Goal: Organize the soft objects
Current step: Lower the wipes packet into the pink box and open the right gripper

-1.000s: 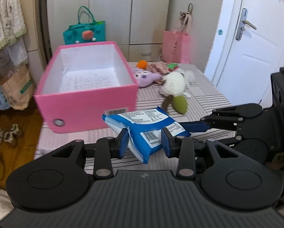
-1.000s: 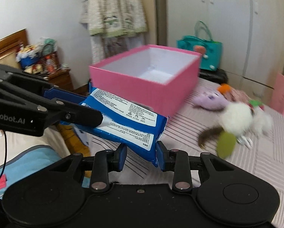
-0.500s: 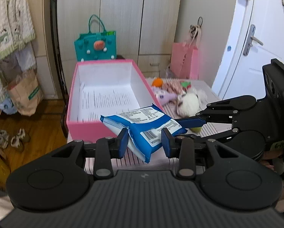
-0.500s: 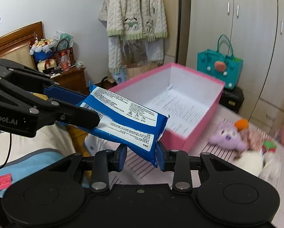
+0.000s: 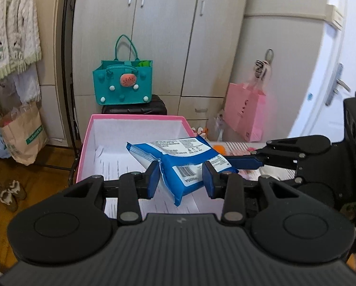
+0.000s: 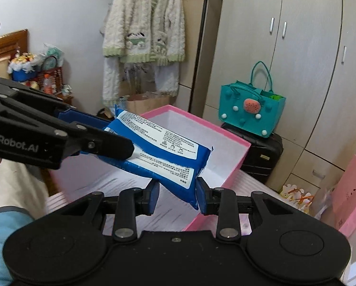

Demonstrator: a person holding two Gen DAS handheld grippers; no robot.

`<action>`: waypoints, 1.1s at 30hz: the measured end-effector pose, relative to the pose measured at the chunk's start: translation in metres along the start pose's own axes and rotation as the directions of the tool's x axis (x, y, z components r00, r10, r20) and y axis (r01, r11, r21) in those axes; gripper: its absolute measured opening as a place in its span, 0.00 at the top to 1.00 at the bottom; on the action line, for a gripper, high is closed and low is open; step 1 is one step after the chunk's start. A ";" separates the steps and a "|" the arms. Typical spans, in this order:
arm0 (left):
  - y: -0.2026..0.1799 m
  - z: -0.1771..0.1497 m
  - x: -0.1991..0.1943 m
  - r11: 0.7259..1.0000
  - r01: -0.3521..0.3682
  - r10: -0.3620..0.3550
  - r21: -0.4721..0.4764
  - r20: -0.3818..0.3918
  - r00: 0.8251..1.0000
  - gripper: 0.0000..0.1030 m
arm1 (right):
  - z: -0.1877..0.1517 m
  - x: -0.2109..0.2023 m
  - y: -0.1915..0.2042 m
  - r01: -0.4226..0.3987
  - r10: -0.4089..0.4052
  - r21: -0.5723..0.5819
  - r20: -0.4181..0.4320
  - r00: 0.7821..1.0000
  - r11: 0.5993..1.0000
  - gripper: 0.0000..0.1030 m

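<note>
A blue and white soft packet (image 5: 180, 160) is held between both grippers over the open pink box (image 5: 135, 118). My left gripper (image 5: 180, 178) is shut on the packet's near end. My right gripper (image 6: 177, 191) is shut on its other end, and the packet (image 6: 158, 150) hangs tilted above the box's white inside (image 6: 228, 133). The right gripper's fingers (image 5: 247, 162) reach in from the right in the left wrist view; the left gripper's fingers (image 6: 89, 140) reach in from the left in the right wrist view.
A teal handbag (image 5: 123, 84) sits on a black suitcase (image 5: 139, 108) behind the box. A pink paper bag (image 5: 245, 113) stands at the right by the wardrobe. An orange soft toy (image 5: 219, 148) peeks beside the box on the striped table. A paper bag (image 5: 23, 133) stands on the floor at left.
Both grippers have carried the packet up and forward, from in front of the box to above its open inside. The toys on the table have slid mostly out of view.
</note>
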State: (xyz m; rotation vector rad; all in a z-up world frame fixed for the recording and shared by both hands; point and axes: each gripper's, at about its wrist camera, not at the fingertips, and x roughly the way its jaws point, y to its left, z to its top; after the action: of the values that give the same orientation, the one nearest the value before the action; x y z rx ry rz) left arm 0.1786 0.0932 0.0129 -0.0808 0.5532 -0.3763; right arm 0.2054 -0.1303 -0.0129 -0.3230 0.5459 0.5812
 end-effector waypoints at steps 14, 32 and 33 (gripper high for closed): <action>0.069 0.032 0.120 0.974 -0.044 0.011 -0.221 -0.149 0.989 0.65 | 0.038 0.107 -0.037 0.039 -0.038 0.002 -0.167 0.985 0.999 0.63; 0.055 0.024 0.116 0.984 -0.132 0.097 -0.122 -0.259 0.961 0.50 | 0.035 0.049 -0.050 -0.088 0.082 -0.043 -0.119 0.989 0.995 0.56; 0.051 0.026 0.109 0.986 -0.122 0.090 -0.111 -0.260 0.961 0.50 | 0.034 0.042 -0.053 -0.101 0.097 -0.026 -0.115 0.989 0.995 0.56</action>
State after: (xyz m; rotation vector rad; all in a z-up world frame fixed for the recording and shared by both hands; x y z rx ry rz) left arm 0.2942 0.0998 -0.0285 -0.1247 0.8321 -0.2478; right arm 0.2798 -0.1399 -0.0023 -0.3618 0.6661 0.6707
